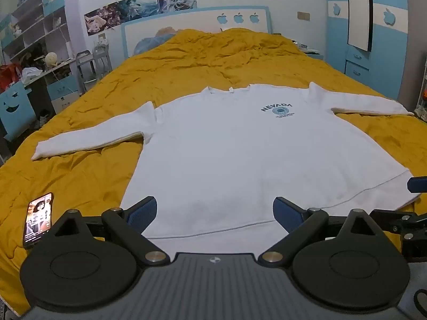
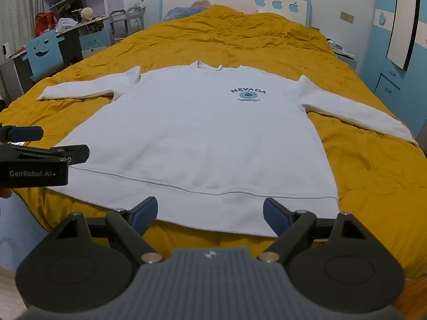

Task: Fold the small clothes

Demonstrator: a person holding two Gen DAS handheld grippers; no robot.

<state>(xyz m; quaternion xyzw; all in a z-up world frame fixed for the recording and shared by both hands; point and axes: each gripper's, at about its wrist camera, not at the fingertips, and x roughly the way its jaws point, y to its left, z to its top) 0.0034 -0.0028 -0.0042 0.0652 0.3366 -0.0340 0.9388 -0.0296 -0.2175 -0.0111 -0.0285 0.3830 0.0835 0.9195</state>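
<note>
Both tools, left tool (image 1: 214,210) and right tool (image 2: 209,214), hovered with jaws apart over the hem of a white Nevada sweatshirt (image 2: 202,133), which lay flat, sleeves spread, on the mustard-yellow bed (image 2: 360,173).

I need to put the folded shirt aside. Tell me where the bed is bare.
Bare yellow quilt lies between the white sweatshirt collar and the headboard. Smaller patches sit below each sleeve. The near-left corner holds a phone.

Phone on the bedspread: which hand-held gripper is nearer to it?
Left. The left hand-held gripper hangs open over the sweatshirt hem, with the phone just off its left side. The right hand-held gripper, also open, sits farther along the hem, away from the phone.
</note>
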